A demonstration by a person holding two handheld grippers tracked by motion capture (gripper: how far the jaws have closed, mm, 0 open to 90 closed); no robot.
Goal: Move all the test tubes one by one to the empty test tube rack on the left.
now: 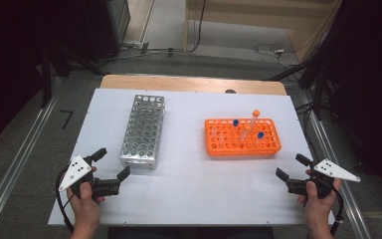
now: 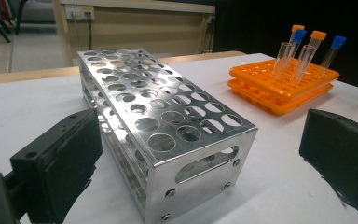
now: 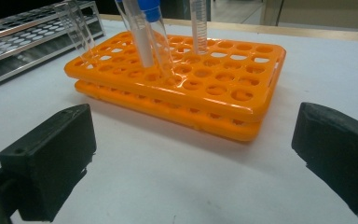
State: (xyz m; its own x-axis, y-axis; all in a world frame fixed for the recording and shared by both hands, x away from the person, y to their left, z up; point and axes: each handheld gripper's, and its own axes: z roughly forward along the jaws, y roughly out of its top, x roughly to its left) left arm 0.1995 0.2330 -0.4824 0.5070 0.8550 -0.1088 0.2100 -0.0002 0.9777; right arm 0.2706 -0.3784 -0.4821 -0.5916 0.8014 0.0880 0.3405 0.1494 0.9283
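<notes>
An empty metal tube rack (image 1: 143,130) (image 2: 163,126) stands left of centre on the white table (image 1: 189,179). An orange rack (image 1: 242,137) (image 2: 282,81) (image 3: 186,79) to its right holds several clear tubes with blue and orange caps (image 1: 254,118) (image 2: 307,56) (image 3: 144,37). My left gripper (image 1: 111,165) (image 2: 200,163) rests open near the metal rack's near end, nothing between its jaws. My right gripper (image 1: 292,167) (image 3: 191,163) sits open at the table's right front, just short of the orange rack's near corner, also holding nothing.
The white sheet covers a wooden table (image 1: 189,83) whose far edge shows. Metal rails (image 1: 20,159) run along both sides on the floor. Cables (image 1: 273,50) lie on the floor beyond the table.
</notes>
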